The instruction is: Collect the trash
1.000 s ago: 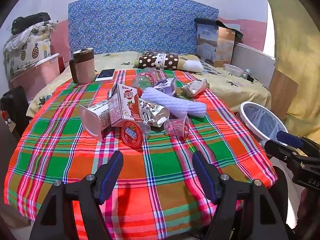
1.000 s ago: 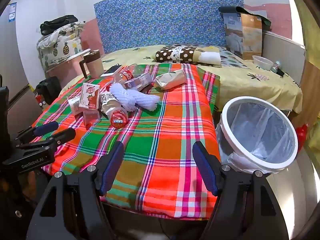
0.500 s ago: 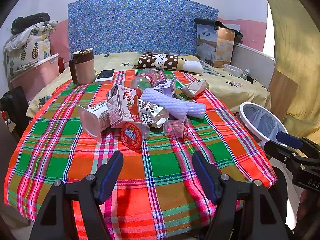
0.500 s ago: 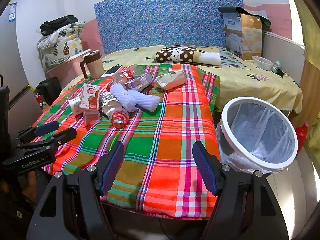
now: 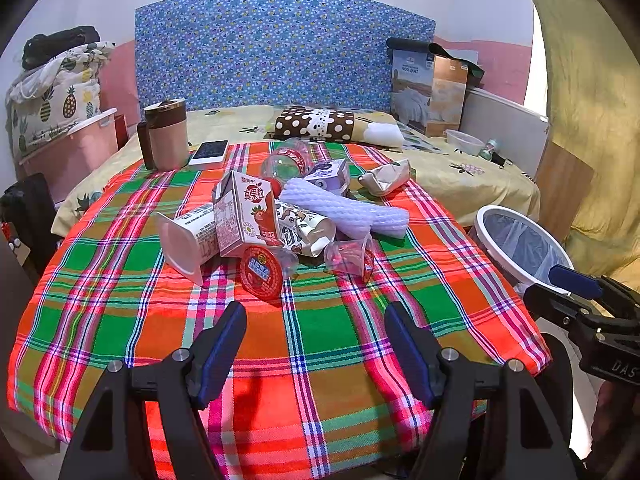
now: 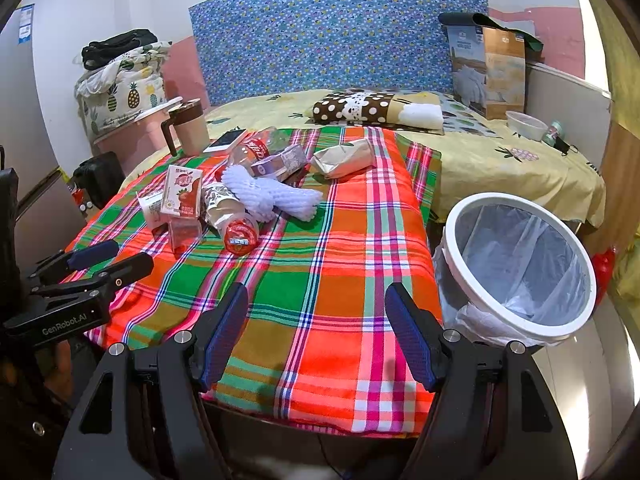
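A pile of trash lies mid-table on the plaid cloth: a strawberry milk carton, a white yogurt cup, a red-lidded jelly cup, a clear plastic cup, a white foam net sleeve, a crumpled wrapper and a plastic bottle. My left gripper is open and empty, short of the pile. My right gripper is open and empty over the near cloth. A white bin with a clear liner stands right of the table, also in the left view.
A lidded mug and a phone sit at the table's far left corner. Behind is a bed with a dotted pillow and a cardboard box. A pink storage box stands at the left.
The left gripper has moved slightly forward toward the pile. The right gripper has barely moved. Both stay open.
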Action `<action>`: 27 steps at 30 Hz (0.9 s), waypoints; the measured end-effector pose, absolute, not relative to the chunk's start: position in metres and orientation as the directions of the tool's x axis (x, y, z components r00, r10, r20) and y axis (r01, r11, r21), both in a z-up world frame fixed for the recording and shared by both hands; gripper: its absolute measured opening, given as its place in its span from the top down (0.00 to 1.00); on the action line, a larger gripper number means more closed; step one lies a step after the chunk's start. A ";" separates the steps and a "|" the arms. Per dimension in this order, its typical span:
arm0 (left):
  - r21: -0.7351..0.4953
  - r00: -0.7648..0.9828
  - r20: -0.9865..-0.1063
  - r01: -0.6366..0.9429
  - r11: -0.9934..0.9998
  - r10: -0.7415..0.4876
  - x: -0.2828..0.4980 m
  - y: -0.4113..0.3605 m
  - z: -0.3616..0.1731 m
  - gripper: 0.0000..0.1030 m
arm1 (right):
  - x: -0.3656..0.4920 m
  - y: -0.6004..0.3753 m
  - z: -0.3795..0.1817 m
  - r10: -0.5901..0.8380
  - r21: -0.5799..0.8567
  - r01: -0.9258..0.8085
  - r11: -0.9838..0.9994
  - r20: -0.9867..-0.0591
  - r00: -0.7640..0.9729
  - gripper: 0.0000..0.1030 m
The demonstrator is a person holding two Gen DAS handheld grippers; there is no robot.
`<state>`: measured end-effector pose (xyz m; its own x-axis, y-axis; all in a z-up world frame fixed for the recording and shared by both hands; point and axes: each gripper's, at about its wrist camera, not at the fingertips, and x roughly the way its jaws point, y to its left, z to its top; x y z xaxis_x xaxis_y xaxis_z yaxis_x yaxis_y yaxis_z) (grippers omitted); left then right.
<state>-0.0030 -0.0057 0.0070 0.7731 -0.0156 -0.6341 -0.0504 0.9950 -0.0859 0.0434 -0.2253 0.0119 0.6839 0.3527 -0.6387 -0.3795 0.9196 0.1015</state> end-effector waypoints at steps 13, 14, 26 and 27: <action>-0.090 0.773 -0.634 -0.047 0.995 -0.021 -0.003 -0.006 0.008 0.31 | 0.043 -0.225 0.012 0.352 0.101 -0.379 0.920 -0.639 0.684 0.30; -0.091 0.773 -0.634 -0.047 0.995 -0.021 -0.004 -0.006 0.008 0.31 | 0.043 -0.225 0.012 0.353 0.102 -0.380 0.920 -0.639 0.684 0.30; -0.095 0.774 -0.633 -0.041 0.995 -0.028 -0.004 -0.006 0.009 0.31 | 0.043 -0.225 0.012 0.352 0.102 -0.379 0.920 -0.640 0.683 0.30; -0.095 0.774 -0.633 -0.042 0.995 -0.028 -0.004 -0.006 0.009 0.31 | 0.043 -0.224 0.012 0.352 0.102 -0.379 0.920 -0.640 0.682 0.30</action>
<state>-0.0039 -0.0056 0.0086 0.7737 -0.0283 -0.6329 -0.0415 0.9946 -0.0953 0.0430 -0.2236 0.0119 0.6823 0.3524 -0.6405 -0.3793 0.9197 0.1020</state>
